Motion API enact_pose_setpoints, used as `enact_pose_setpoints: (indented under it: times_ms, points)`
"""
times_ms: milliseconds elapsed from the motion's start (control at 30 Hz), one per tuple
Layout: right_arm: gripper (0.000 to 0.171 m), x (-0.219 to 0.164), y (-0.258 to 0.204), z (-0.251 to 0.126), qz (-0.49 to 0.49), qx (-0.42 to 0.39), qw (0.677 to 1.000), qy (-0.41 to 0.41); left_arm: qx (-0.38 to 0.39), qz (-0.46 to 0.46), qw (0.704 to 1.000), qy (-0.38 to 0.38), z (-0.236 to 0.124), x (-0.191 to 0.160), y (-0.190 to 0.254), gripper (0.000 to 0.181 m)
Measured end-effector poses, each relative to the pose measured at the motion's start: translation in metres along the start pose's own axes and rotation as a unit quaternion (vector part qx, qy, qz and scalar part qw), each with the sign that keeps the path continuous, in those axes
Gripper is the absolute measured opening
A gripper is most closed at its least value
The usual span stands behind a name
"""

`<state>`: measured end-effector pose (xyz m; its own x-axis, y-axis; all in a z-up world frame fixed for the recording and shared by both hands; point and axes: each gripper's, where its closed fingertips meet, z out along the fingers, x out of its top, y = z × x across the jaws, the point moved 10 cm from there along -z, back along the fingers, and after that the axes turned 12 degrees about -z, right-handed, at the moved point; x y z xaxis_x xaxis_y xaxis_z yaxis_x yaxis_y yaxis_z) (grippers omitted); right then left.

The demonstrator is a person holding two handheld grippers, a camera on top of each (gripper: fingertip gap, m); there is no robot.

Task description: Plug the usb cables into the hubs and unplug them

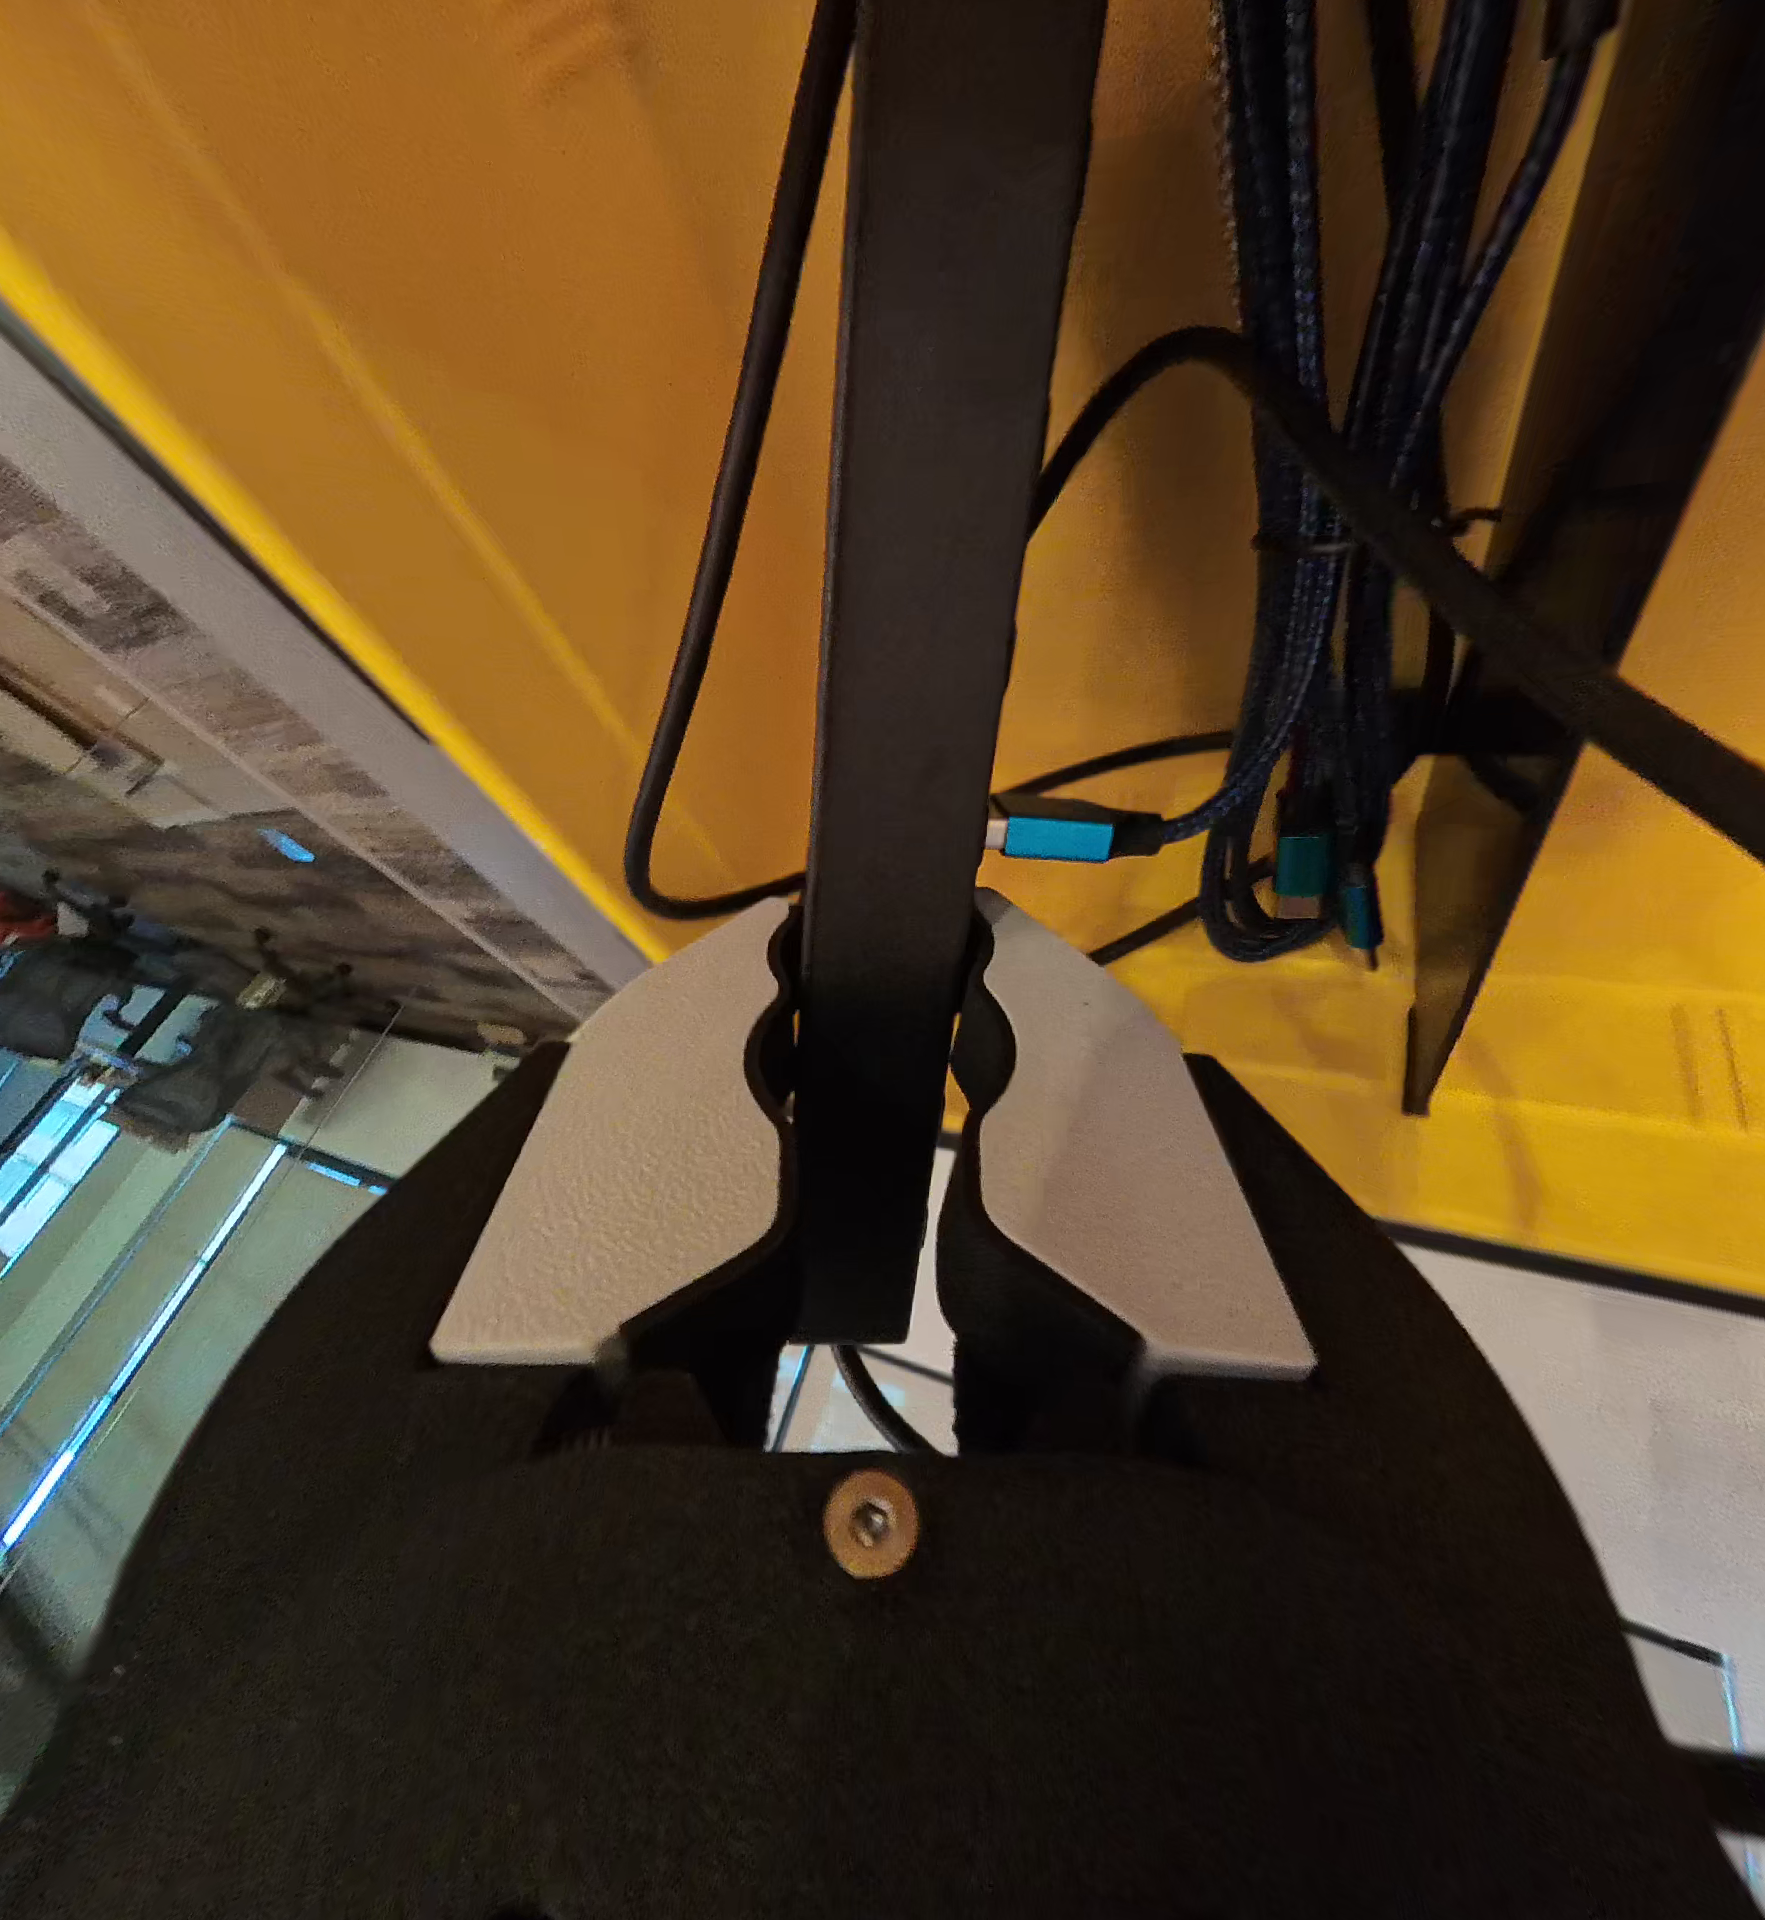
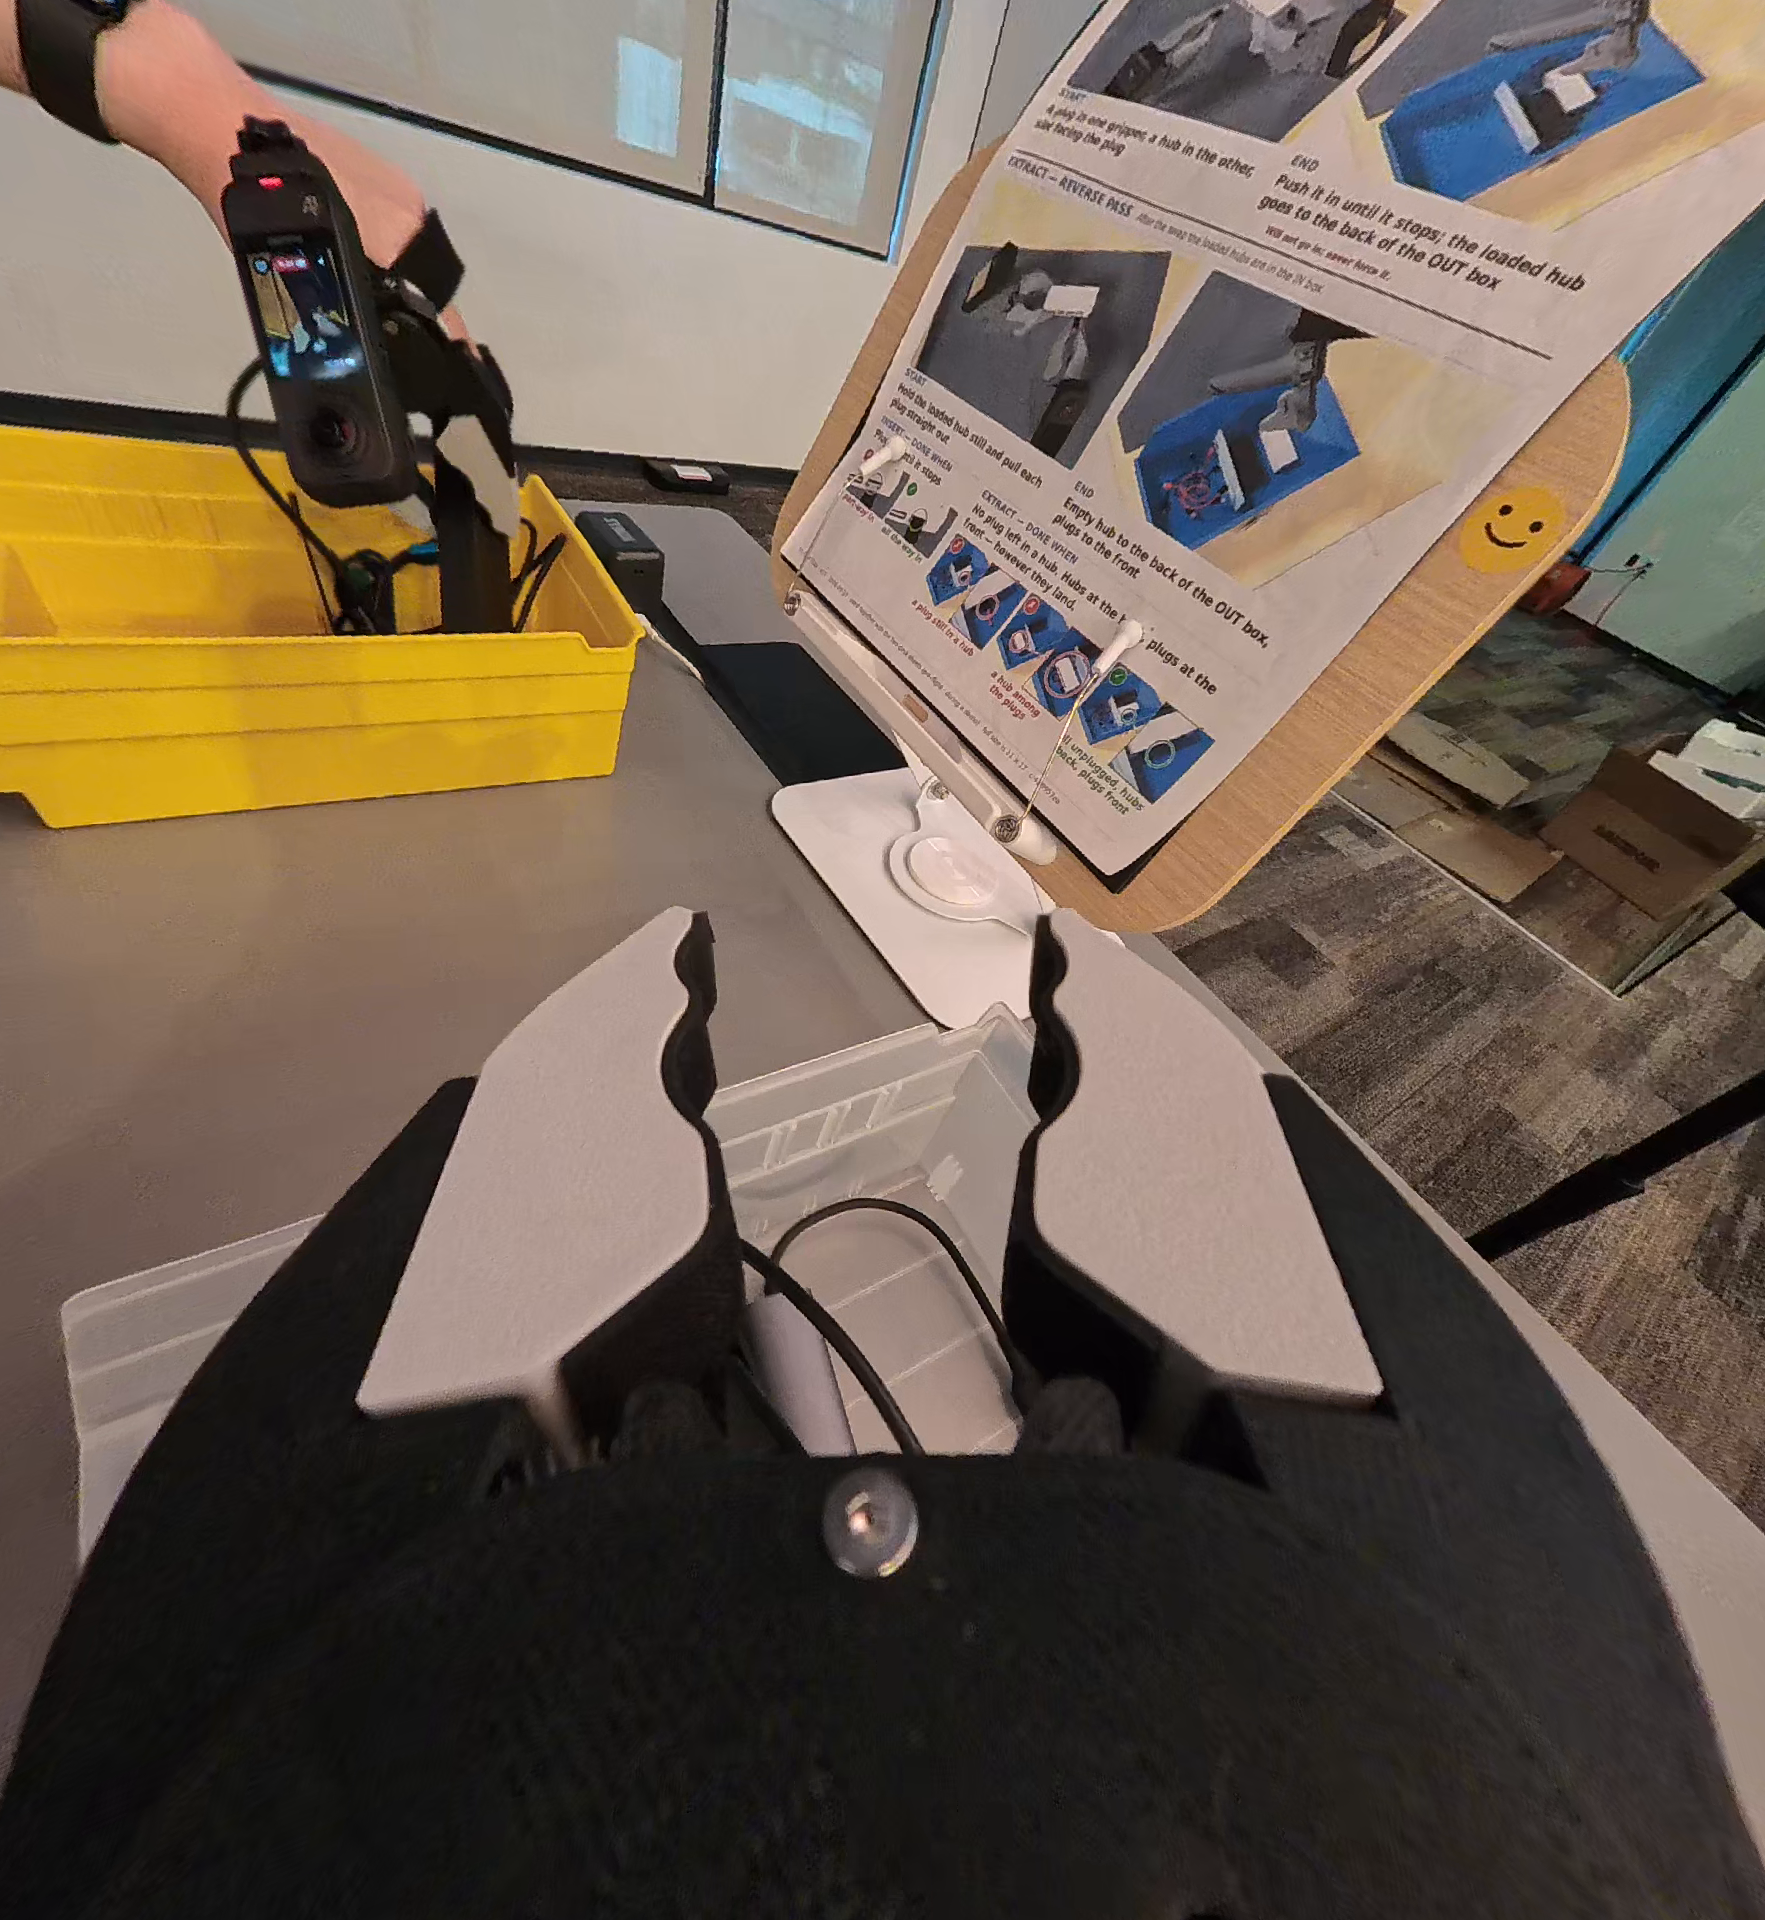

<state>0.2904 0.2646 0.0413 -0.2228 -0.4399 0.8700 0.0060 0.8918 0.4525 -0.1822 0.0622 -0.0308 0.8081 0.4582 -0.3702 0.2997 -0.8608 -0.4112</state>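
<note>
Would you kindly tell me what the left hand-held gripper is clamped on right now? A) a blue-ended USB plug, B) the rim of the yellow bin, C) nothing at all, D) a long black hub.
D: the left hand-held gripper has its fingers closed on a long black hub standing in the yellow bin, while the blue USB plug lies free beside it.

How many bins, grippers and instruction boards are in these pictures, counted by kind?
Bins: 2 (yellow bin, clear bin)
Grippers: 2 (left gripper, shut on a black hub; right gripper, open)
Instruction boards: 1 (instruction board on a white stand)
Total: 5
</note>
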Motion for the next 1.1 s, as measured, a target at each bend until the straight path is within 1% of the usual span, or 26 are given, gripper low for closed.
enact_pose_setpoints:
  times_ms: [167, 333, 433, 500, 600, 767, 833, 900, 1000, 1100]
  points:
    - [0.059, 0.001, 0.002, -0.005, 0.006, -0.001, 1.000, 0.015, 0.035, -0.001, 0.999, -0.030, -0.035, -0.005, -0.001, 0.026]
    - [0.059, 0.003, 0.001, -0.008, 0.013, 0.003, 0.999, 0.037, 0.077, -0.037, 0.996, -0.030, -0.087, -0.006, -0.007, 0.026]
    - [0.058, 0.005, 0.000, -0.006, 0.014, 0.008, 0.999, 0.045, 0.111, -0.071, 0.991, -0.012, -0.127, -0.005, -0.015, 0.026]
    - [0.058, 0.007, -0.002, -0.003, 0.015, 0.016, 0.999, 0.050, 0.136, -0.102, 0.985, 0.012, -0.156, -0.003, -0.021, 0.026]
    - [0.058, 0.013, -0.007, 0.001, 0.006, 0.023, 0.998, 0.052, 0.182, -0.157, 0.969, 0.054, -0.200, -0.002, -0.029, 0.026]
    - [0.058, 0.027, -0.018, 0.011, -0.007, 0.046, 0.996, 0.071, 0.250, -0.224, 0.931, 0.140, -0.267, 0.004, -0.034, 0.026]
    - [0.057, 0.033, -0.024, 0.015, -0.014, 0.052, 0.996, 0.077, 0.273, -0.252, 0.909, 0.188, -0.290, 0.009, -0.033, 0.026]
    - [0.057, 0.042, -0.030, 0.019, -0.018, 0.059, 0.994, 0.085, 0.283, -0.287, 0.880, 0.251, -0.307, 0.017, -0.031, 0.026]
    - [0.057, 0.060, -0.042, 0.023, -0.035, 0.058, 0.993, 0.100, 0.278, -0.330, 0.832, 0.349, -0.319, 0.034, -0.026, 0.026]
    - [0.057, 0.081, -0.056, 0.022, -0.056, 0.051, 0.990, 0.123, 0.267, -0.356, 0.785, 0.432, -0.313, 0.053, -0.020, 0.026]
